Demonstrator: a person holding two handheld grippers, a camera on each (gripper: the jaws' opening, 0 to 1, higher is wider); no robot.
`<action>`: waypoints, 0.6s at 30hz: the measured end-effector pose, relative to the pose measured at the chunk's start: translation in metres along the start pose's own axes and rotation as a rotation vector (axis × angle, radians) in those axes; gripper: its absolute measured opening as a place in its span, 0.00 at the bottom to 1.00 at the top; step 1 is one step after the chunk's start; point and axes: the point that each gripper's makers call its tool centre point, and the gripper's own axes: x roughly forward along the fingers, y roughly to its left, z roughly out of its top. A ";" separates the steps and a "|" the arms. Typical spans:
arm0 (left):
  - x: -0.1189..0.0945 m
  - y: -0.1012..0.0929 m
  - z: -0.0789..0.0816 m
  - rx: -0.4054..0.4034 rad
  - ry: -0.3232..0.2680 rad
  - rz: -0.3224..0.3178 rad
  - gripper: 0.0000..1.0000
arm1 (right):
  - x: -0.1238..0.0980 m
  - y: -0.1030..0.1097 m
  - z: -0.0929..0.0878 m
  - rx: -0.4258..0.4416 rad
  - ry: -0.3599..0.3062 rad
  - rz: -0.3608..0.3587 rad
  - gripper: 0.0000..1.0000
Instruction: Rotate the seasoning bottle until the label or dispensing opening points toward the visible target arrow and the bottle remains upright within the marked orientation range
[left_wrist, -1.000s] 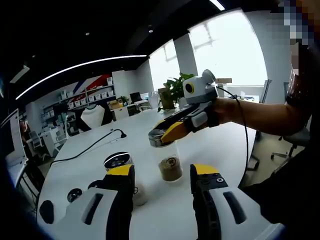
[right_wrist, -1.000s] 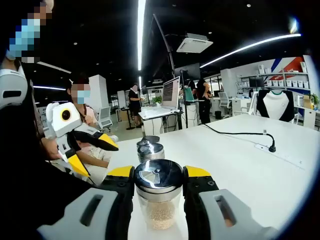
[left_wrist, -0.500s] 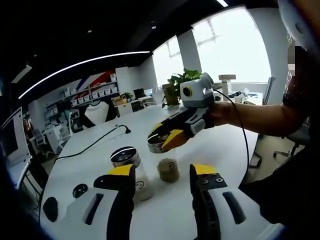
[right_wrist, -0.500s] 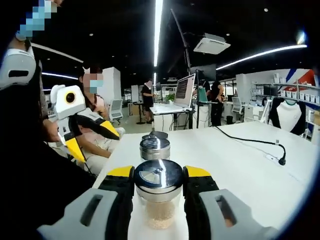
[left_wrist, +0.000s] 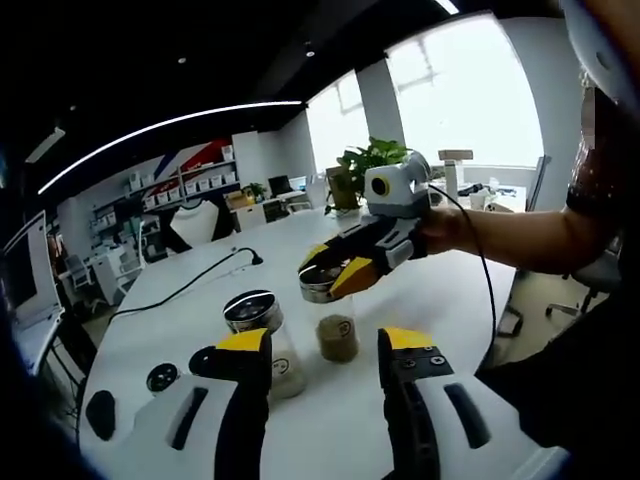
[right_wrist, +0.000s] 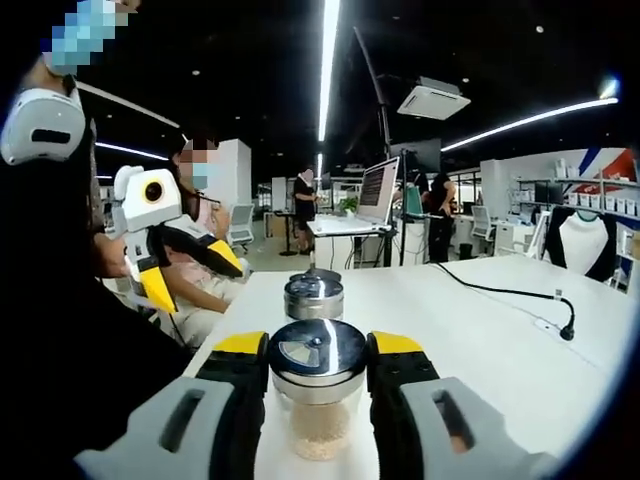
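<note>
Two tools (left_wrist: 318, 350) (right_wrist: 318, 352), two seasoning bottles (right_wrist: 318, 395) (right_wrist: 313, 297) and one black cable (right_wrist: 505, 295) over one white table (right_wrist: 470, 340).

Dim ceiling, glaring window (left_wrist: 470, 90), fisheye-warped edges

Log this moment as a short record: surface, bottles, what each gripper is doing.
surface: white table
held bottle: clear seasoning bottle, metal lid, brown grains inside, upright
right gripper: shut on the seasoning bottle at its lid
second bottle: metal lid, standing beside the held one
left gripper: open, holding nothing
cable: black, lying across the table
</note>
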 end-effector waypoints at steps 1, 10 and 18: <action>0.000 0.000 0.000 -0.001 0.000 0.000 0.45 | -0.001 -0.001 0.000 0.007 -0.002 0.002 0.40; -0.003 -0.002 0.000 -0.008 -0.007 0.004 0.46 | -0.012 -0.004 0.012 0.038 -0.017 -0.108 0.54; -0.005 0.001 -0.008 -0.028 0.001 0.018 0.48 | -0.024 0.011 0.004 0.052 0.007 -0.271 0.57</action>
